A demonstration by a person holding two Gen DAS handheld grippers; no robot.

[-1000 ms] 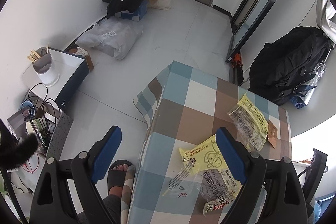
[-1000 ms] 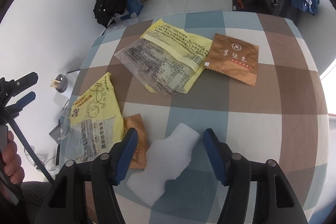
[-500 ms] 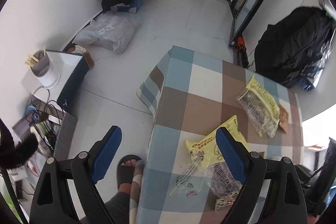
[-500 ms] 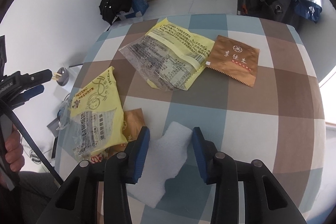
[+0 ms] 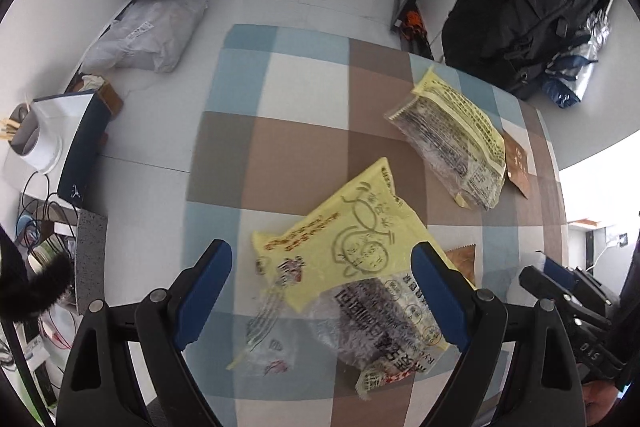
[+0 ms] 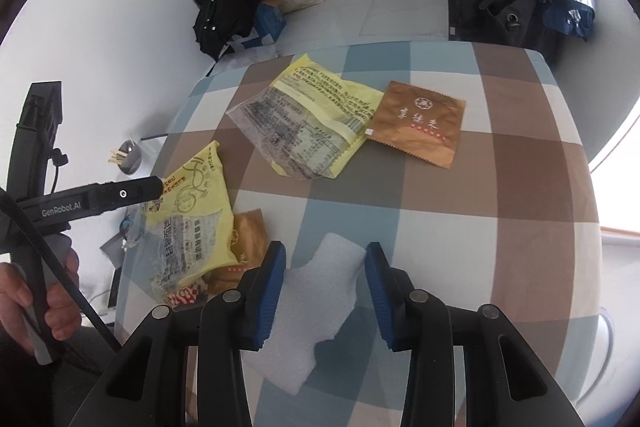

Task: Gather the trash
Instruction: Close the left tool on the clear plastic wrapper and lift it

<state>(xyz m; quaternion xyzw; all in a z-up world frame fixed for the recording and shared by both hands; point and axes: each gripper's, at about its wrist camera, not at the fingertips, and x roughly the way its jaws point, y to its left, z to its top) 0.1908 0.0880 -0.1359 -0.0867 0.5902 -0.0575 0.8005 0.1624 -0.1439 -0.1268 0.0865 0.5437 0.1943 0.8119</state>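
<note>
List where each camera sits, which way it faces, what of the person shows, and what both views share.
Left wrist: on the left gripper, open, looking steeply down at the near yellow wrapper; right gripper at the edge.
Right wrist: on the right gripper, pads against the white foam piece; a hand shows.
Shared: checked tablecloth, both yellow wrappers, the brown packets.
</note>
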